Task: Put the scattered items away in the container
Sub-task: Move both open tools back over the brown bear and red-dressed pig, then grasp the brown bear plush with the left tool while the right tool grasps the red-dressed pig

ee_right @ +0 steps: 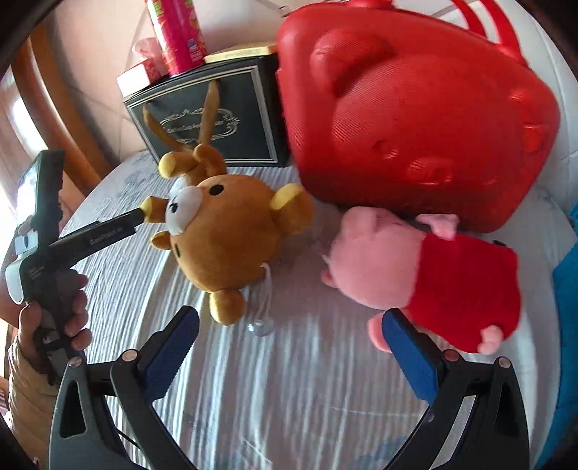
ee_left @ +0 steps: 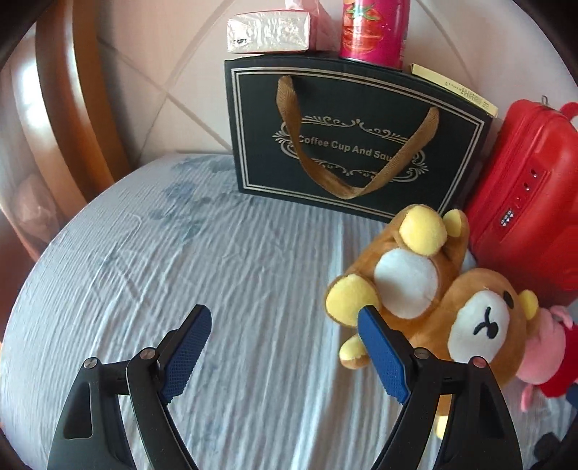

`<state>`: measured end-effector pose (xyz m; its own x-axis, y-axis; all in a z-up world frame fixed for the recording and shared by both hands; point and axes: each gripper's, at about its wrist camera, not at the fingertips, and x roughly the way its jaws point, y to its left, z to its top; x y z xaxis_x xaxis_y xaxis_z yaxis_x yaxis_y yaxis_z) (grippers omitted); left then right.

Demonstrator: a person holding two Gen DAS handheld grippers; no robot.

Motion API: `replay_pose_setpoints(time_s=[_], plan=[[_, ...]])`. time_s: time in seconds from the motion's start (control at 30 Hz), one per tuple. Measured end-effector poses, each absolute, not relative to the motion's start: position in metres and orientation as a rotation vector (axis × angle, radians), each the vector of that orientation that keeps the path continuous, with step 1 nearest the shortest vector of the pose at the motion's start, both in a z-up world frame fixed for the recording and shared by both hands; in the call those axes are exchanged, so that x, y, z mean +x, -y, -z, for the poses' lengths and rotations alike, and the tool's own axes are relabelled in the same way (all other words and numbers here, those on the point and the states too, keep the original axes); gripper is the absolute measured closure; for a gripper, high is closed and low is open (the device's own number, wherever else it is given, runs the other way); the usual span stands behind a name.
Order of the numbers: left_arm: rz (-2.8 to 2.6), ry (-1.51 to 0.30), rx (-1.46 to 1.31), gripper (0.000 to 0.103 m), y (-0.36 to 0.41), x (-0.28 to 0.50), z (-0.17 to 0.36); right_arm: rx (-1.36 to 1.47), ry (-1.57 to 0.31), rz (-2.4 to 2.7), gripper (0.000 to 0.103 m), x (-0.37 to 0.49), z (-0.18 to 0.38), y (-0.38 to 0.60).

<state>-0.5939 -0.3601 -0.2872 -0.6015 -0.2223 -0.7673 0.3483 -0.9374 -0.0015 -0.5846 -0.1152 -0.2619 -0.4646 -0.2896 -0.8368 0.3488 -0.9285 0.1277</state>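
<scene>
Left gripper (ee_left: 285, 327): jaws spread wide, nothing between the pads, only bedsheet (ee_left: 216, 271) under them. Its right finger tip sits in front of the brown bear plush (ee_left: 433, 289); whether it touches the bear's paw I cannot tell.

Right gripper (ee_right: 289, 329): jaws likewise released, empty. Its right pad is just beside the pink pig plush (ee_right: 426, 274), at the pig's lower edge; contact unclear.

Left wrist view: the bear lies on its back on the bed at 3 o'clock, head toward the camera. The red suitcase (ee_left: 523, 202) stands closed at 2 o'clock, right behind the bear. The dark gift bag (ee_left: 361, 144) with tan handles is at 12 o'clock against the wall, with a tissue pack (ee_left: 269, 32) and a pink can (ee_left: 374, 29) on top.

Right wrist view: the suitcase fills 1 o'clock, the pig lies against its base, in a red dress. The bear is at 10 o'clock, a clear suction cup (ee_right: 260, 327) on a string below it. The person's hand (ee_right: 54, 318) holds the left gripper at 9 o'clock.
</scene>
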Motion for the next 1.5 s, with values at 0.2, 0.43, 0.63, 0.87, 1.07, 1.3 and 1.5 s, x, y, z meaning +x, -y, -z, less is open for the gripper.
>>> replay_pose_setpoints(time_s=[0.2, 0.43, 0.63, 0.87, 1.07, 1.3, 1.5], plan=[[2.616, -0.259, 1.184, 0.019, 0.367, -0.587, 0.293, 1.447, -0.135, 2.251, 0.036, -0.597, 0.313, 0.164], [2.677, -0.187, 1.215, 0.021, 0.346, -0.568, 0.281, 1.445, -0.109, 2.475, 0.086, -0.627, 0.312, 0.109], [2.797, -0.064, 1.134, 0.018, 0.306, -0.556, 0.245, 1.396, -0.034, 2.548, 0.1, -0.63, 0.277, 0.042], [2.686, -0.085, 1.337, 0.018, 0.309, -0.593, 0.281, 1.321, 0.079, 2.611, 0.071, -0.592, 0.255, -0.005], [2.601, -0.075, 1.439, 0.078, 0.301, -0.6, 0.323, 1.415, 0.124, 2.721, 0.051, -0.593, 0.266, -0.042], [2.662, -0.054, 1.312, 0.079, 0.277, -0.561, 0.292, 1.455, 0.245, 2.717, 0.062, -0.6, 0.271, -0.07], [2.683, -0.136, 1.385, 0.078, 0.249, -0.511, 0.283, 1.409, 0.314, 2.864, 0.061, -0.609, 0.259, -0.099]])
